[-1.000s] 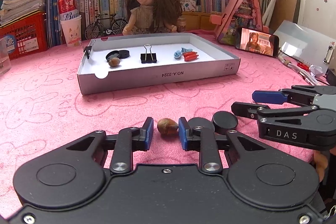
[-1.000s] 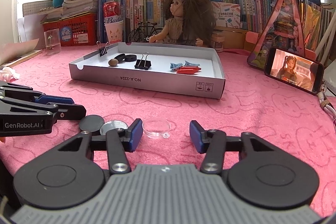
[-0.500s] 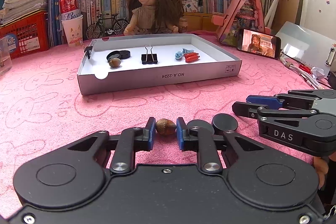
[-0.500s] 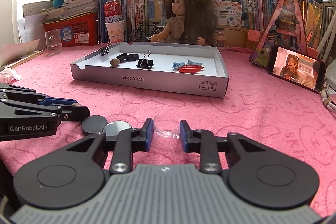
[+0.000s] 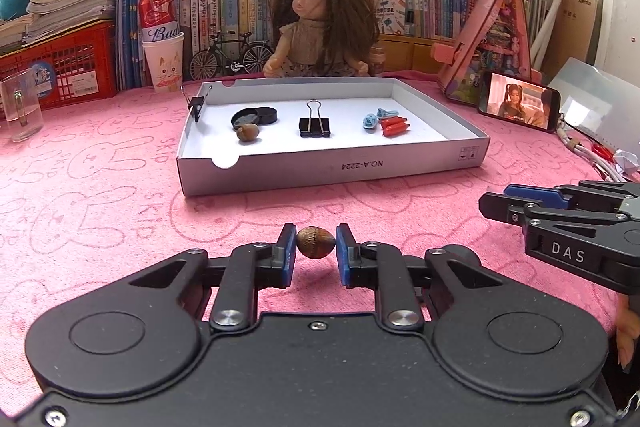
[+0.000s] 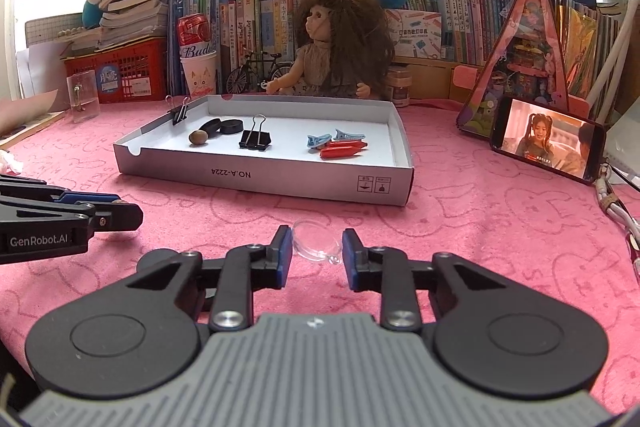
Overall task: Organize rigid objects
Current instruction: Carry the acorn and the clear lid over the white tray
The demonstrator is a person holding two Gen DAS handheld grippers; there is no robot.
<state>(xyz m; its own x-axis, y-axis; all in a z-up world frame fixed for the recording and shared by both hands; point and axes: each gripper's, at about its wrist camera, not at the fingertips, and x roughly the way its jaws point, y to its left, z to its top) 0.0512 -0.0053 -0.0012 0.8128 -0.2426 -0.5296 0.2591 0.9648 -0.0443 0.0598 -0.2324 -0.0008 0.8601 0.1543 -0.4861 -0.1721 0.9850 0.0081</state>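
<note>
My left gripper [image 5: 316, 247] is shut on a brown nut [image 5: 315, 242] and holds it above the pink cloth. My right gripper [image 6: 316, 251] is shut on a clear round plastic lid [image 6: 316, 245], also lifted off the cloth. Ahead stands a white box lid tray [image 5: 332, 167], which shows in the right wrist view too [image 6: 264, 179]. In it lie a second nut [image 5: 247, 133], black round caps [image 5: 256, 115], a black binder clip [image 5: 315, 125], and blue and red hair clips [image 5: 384, 121]. A black cap [image 6: 154, 259] lies on the cloth behind my right gripper's left finger.
A doll [image 5: 320, 23] sits behind the tray before a row of books. A phone [image 5: 520, 105] leans at the right with cables [image 5: 592, 159] near it. A paper cup with a can [image 5: 162, 59], a glass [image 5: 20, 107] and a red basket [image 5: 60, 67] stand at the left.
Both grippers closed on their objects, the left on the nut and the right on the clear lid, then lifted them off the cloth and moved toward the tray.
</note>
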